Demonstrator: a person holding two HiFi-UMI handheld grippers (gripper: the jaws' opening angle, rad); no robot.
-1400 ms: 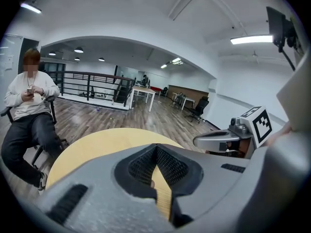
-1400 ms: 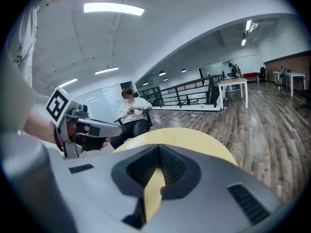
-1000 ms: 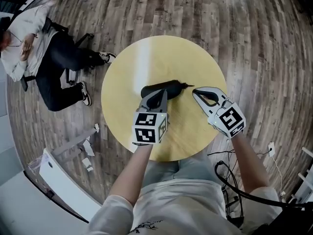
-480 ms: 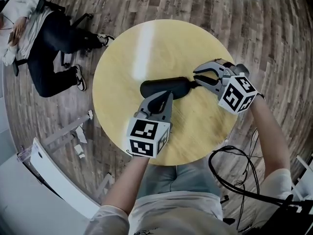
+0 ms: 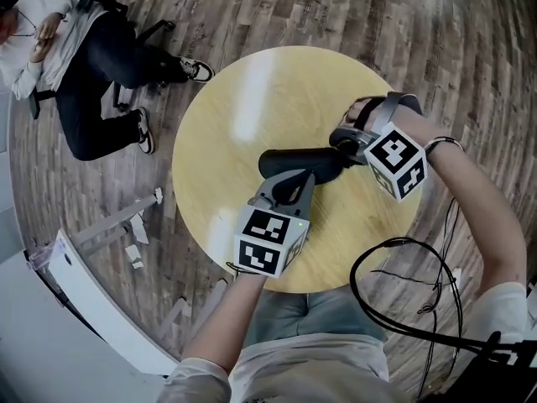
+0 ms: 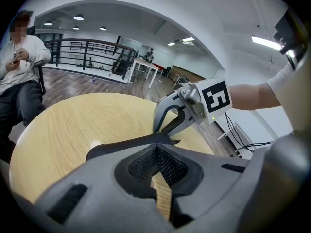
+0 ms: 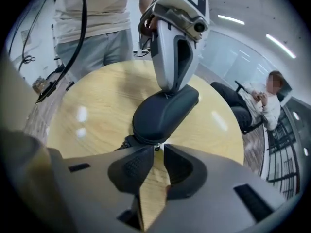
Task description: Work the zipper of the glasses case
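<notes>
A black glasses case [image 5: 289, 159] lies in the middle of the round yellow table [image 5: 243, 99]. My left gripper [image 5: 302, 175] stands over it with its jaws shut, tips pressed down on the case's top; the right gripper view shows those tips [image 7: 168, 92] meeting on the case [image 7: 163, 111]. My right gripper [image 5: 340, 146] is at the case's right end. Its jaws are closed to a narrow slit around the small silver zipper pull [image 7: 155, 148]. The left gripper view shows the right gripper [image 6: 171, 139] reaching down to the far end of the case [image 6: 121, 147].
A person [image 5: 75, 57] sits on a chair on the wooden floor beyond the table's left side. Black cables [image 5: 403, 296] loop by the right arm. A white panel [image 5: 92, 309] and scraps lie on the floor at lower left.
My right gripper has swung from the table's near right to the case's right end and closed on the zipper pull. The left gripper has stayed on the case.
</notes>
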